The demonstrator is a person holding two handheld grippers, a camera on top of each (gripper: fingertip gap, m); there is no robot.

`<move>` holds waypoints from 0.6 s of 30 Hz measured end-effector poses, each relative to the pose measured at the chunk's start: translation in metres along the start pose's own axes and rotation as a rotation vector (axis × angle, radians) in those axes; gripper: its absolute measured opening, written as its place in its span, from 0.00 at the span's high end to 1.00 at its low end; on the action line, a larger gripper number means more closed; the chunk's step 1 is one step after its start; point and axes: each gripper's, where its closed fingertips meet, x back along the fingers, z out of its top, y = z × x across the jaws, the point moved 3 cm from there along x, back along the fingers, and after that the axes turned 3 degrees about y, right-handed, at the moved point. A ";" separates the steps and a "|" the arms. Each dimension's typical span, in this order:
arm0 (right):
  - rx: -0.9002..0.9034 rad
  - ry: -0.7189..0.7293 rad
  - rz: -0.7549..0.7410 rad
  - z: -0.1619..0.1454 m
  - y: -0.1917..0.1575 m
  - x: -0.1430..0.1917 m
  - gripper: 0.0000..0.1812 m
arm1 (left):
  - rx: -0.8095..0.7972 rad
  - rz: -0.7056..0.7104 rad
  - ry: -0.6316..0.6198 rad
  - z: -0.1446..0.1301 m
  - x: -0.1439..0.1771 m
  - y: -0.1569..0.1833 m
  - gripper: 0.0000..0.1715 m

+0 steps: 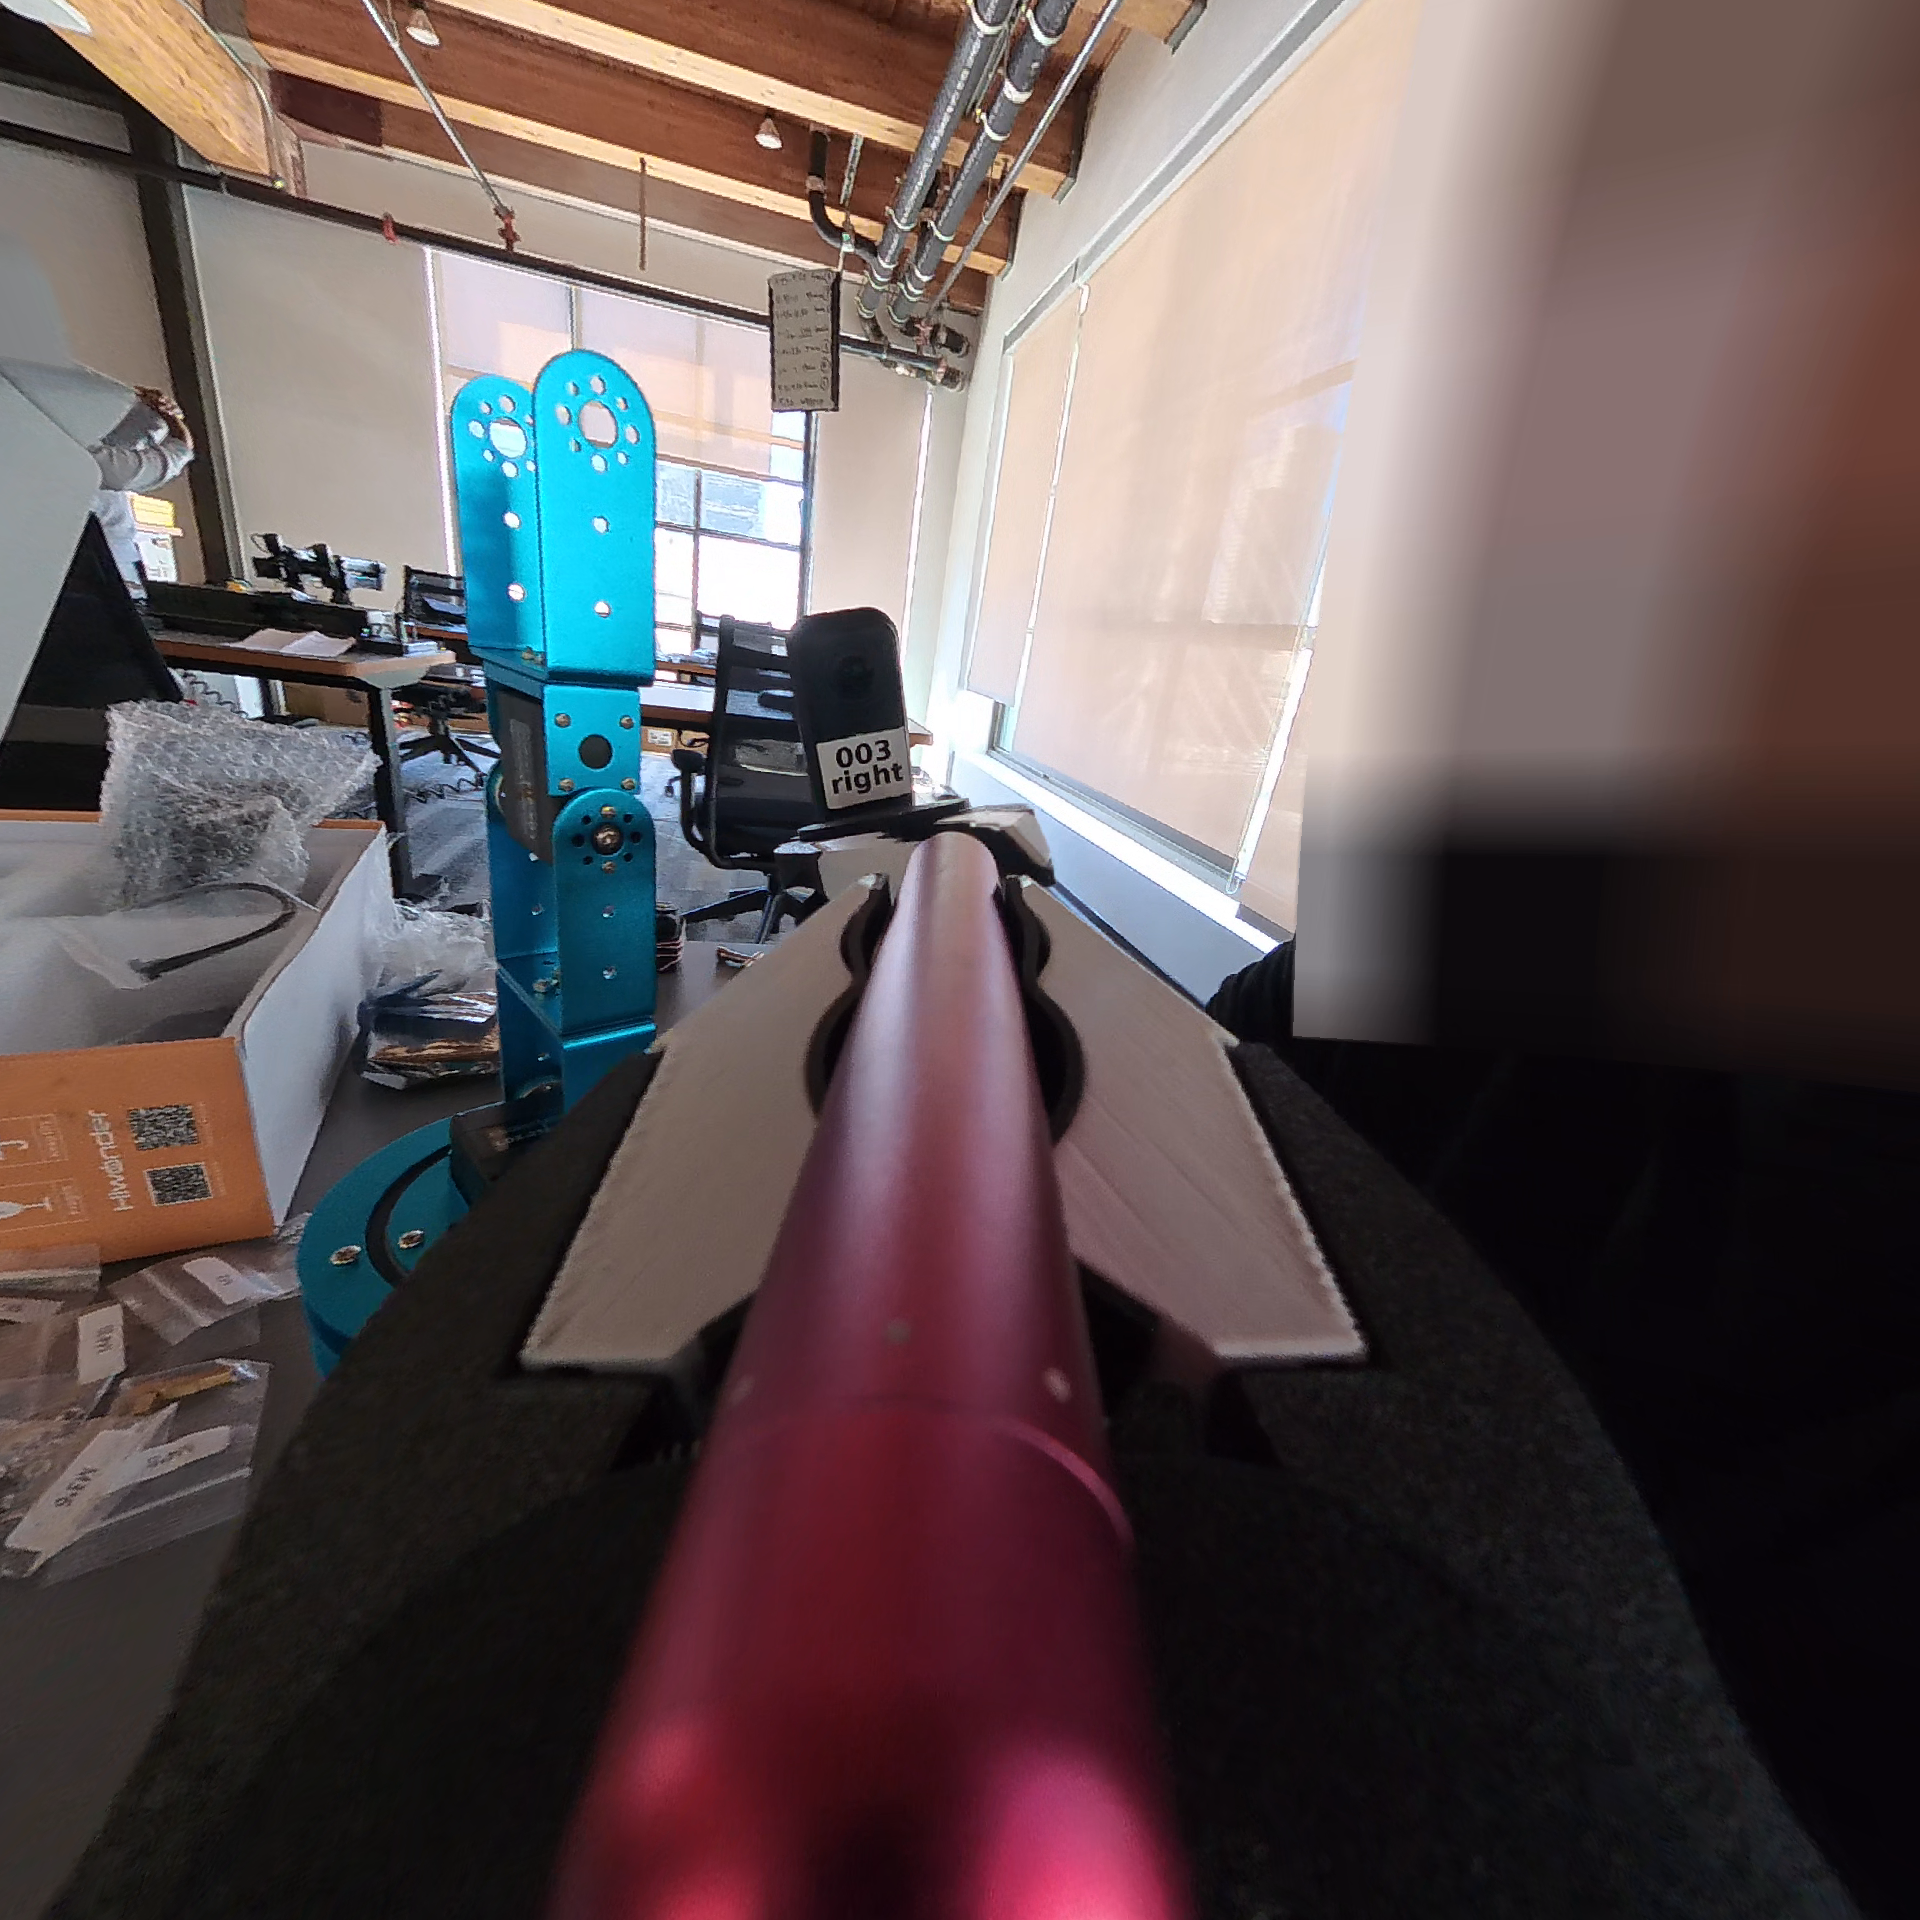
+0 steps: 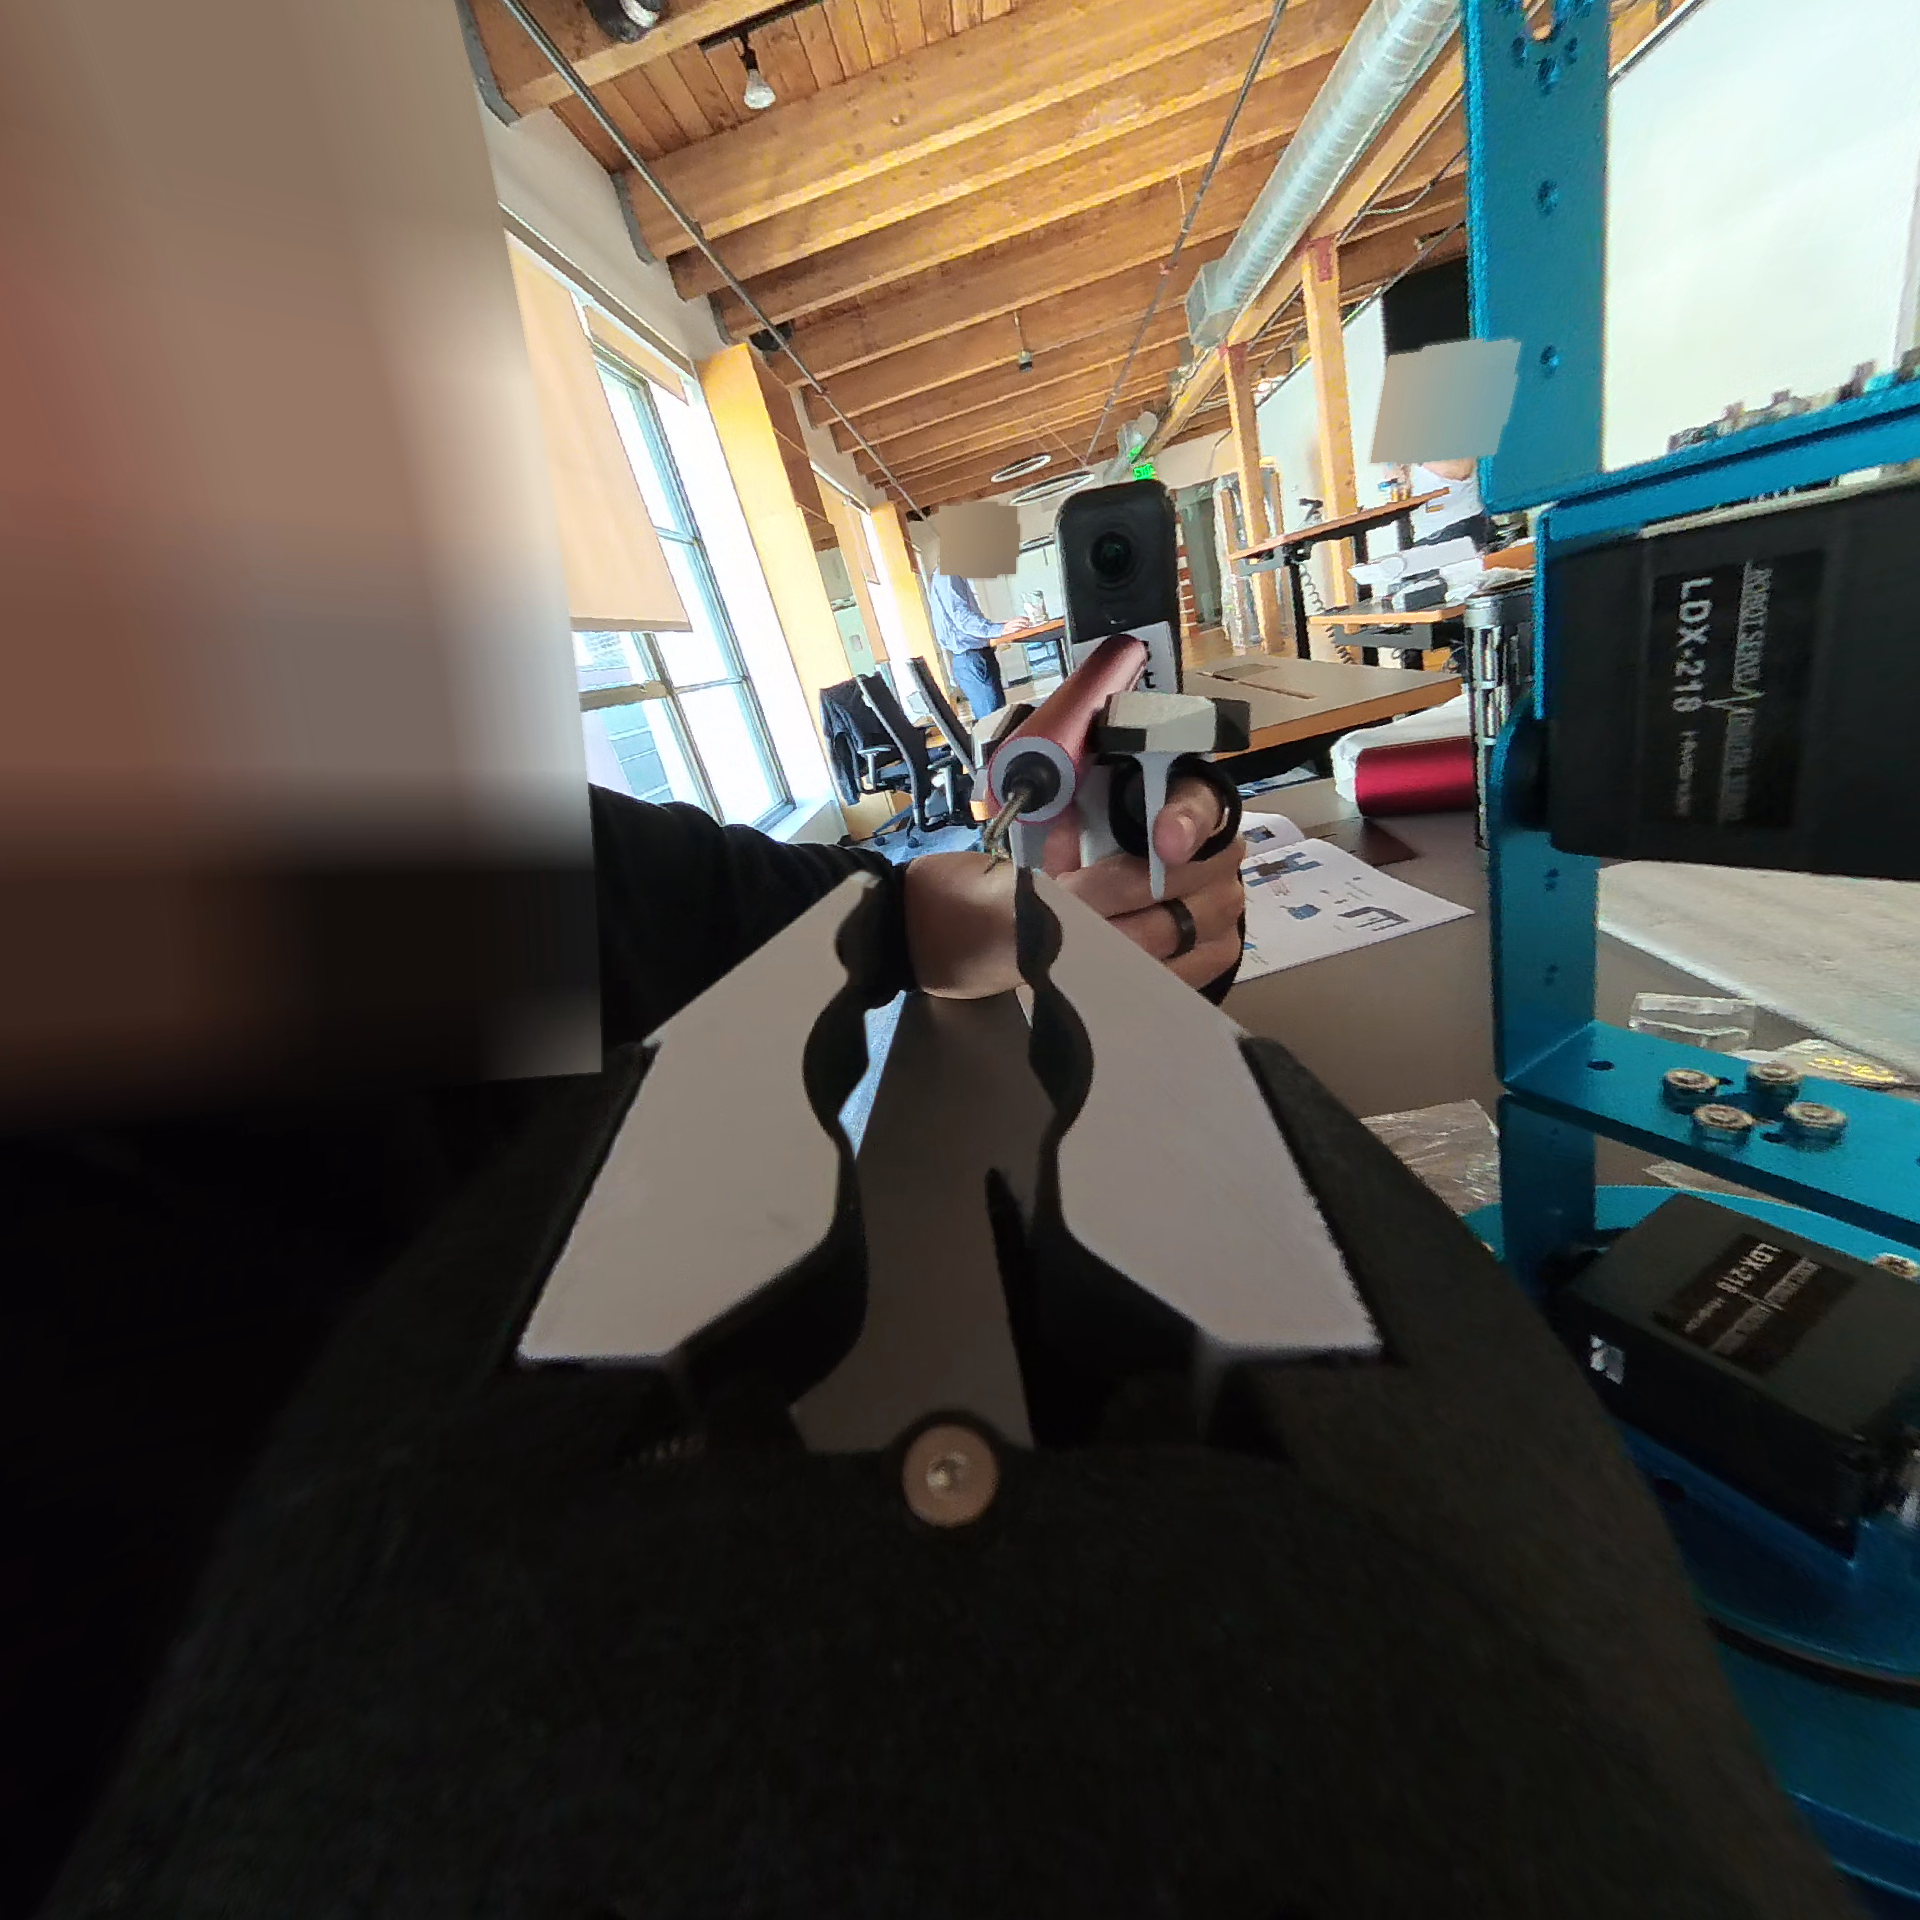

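My left gripper (image 1: 940,883) is shut on a red metal electric screwdriver (image 1: 914,1351) that lies lengthwise between its fingers. In the right wrist view the left gripper (image 2: 1039,774) faces me, held by a hand (image 2: 1143,894), with the screwdriver (image 2: 1060,727) pointing at me. Its bit (image 2: 1006,821) ends right at the tip of my right gripper (image 2: 945,883). The right gripper's jaws stand a little apart and I see nothing between them. It also shows past the screwdriver's far end in the left wrist view (image 1: 997,831). A blue metal robot arm (image 1: 566,727) stands close by.
The blue arm (image 2: 1538,727) with black servos (image 2: 1714,707) is close on the right. An orange and white box (image 1: 156,1039), bubble wrap (image 1: 208,790) and small parts bags (image 1: 104,1434) lie at left. An instruction sheet (image 2: 1340,904) and a red cylinder (image 2: 1413,779) lie on the table. People stand far back. About 6 cm separates my left fingertips from my right.
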 end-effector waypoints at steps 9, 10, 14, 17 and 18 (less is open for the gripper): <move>0.000 0.034 -0.021 0.006 0.004 0.006 0.95 | -0.028 0.000 -0.021 -0.004 -0.002 0.002 0.86; 0.009 0.032 -0.025 0.006 0.005 0.006 0.96 | -0.027 -0.003 -0.022 -0.004 -0.002 0.003 0.86; 0.029 0.016 -0.050 0.004 0.007 0.007 0.97 | -0.027 0.001 -0.021 -0.003 -0.002 0.003 0.86; 0.050 0.004 -0.068 0.003 0.009 0.008 0.95 | -0.016 0.001 -0.010 0.000 -0.001 0.002 0.86; 0.055 0.002 -0.071 0.003 0.009 0.008 0.94 | -0.012 0.003 -0.006 0.000 -0.001 0.001 0.86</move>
